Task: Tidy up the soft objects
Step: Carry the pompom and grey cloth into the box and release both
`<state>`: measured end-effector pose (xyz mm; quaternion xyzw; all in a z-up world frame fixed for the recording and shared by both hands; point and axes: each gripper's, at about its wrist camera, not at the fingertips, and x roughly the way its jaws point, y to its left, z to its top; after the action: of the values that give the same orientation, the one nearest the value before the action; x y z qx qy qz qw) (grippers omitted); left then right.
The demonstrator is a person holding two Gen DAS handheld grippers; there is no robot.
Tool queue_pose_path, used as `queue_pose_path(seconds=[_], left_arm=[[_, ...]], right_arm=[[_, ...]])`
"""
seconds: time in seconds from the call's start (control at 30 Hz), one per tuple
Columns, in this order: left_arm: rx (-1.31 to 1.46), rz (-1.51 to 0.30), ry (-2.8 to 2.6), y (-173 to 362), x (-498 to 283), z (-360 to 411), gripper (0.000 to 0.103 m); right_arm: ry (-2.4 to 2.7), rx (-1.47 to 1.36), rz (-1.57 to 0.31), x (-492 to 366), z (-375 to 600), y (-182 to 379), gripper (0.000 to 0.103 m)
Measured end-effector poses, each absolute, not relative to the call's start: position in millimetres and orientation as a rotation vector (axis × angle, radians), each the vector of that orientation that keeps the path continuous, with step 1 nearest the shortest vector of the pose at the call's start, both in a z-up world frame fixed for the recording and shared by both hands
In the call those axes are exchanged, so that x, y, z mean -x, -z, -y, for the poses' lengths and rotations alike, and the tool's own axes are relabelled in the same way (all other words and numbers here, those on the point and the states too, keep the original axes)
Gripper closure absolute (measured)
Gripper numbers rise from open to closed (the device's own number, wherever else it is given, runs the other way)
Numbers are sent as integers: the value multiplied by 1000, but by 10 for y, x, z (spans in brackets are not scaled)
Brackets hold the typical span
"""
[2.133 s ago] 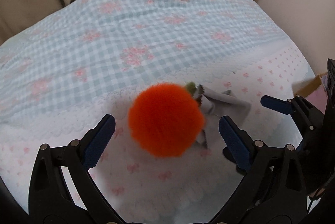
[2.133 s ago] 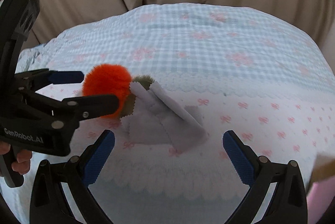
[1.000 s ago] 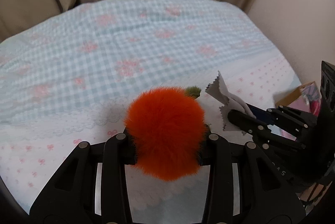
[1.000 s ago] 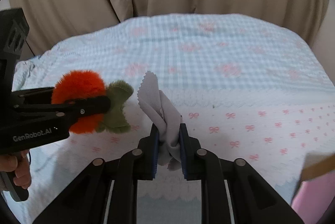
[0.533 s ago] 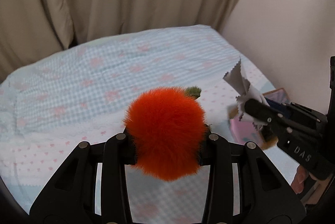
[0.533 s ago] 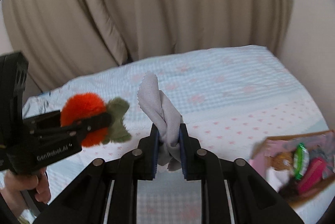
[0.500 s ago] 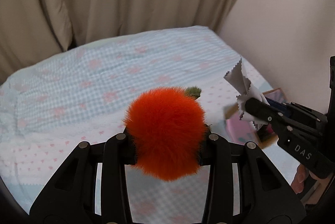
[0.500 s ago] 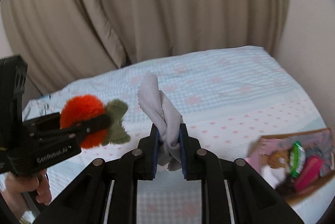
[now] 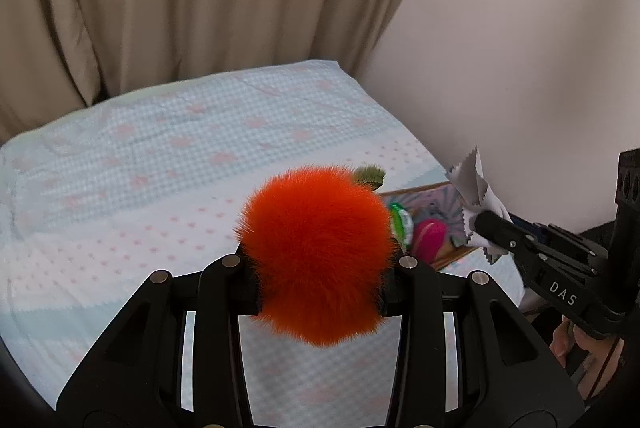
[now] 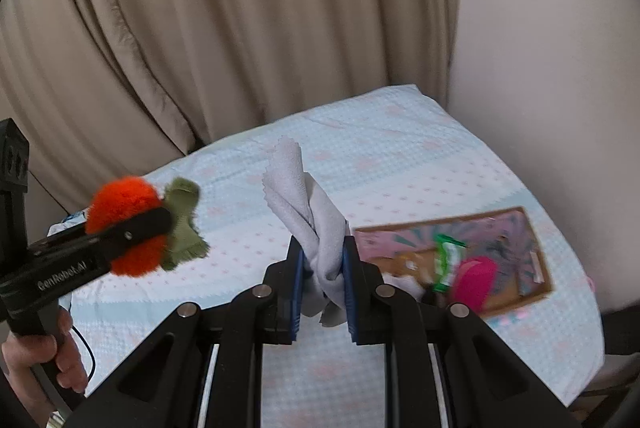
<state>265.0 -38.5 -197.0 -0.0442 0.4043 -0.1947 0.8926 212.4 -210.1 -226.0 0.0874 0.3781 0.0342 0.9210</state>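
Note:
My left gripper (image 9: 318, 274) is shut on a fluffy orange pom-pom (image 9: 316, 252) with a green leaf (image 9: 370, 174) at its far side, held in the air above the bed. The same orange pom-pom (image 10: 126, 224) shows at the left of the right wrist view. My right gripper (image 10: 322, 274) is shut on a crumpled grey cloth (image 10: 308, 212) with zigzag edges. That grey cloth (image 9: 474, 196) and the right gripper (image 9: 488, 228) appear at the right of the left wrist view, over the box.
An open cardboard box (image 10: 536, 260) with a pink lining lies on the bed (image 10: 400, 156) near its right edge, holding a pink item (image 10: 474, 284), a green packet (image 10: 448, 260) and other small things. Beige curtains (image 10: 240, 28) and a pale wall (image 10: 540, 48) stand behind.
Both grippers have risen off the bed and swung right with their objects; the box with small items has come into view. Neither grip has altered.

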Motion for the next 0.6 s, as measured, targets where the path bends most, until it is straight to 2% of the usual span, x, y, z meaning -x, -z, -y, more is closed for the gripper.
queue_pose_path(seconds=[0.37, 0.6], left_arm=[[72, -948, 413, 2460, -2826, 1735, 69], [65, -1012, 398, 2889, -3117, 2345, 69]], right_arm=[[-47, -174, -879, -2177, 3376, 2552, 87], [-99, -116, -950, -2643, 3985, 2879, 87]])
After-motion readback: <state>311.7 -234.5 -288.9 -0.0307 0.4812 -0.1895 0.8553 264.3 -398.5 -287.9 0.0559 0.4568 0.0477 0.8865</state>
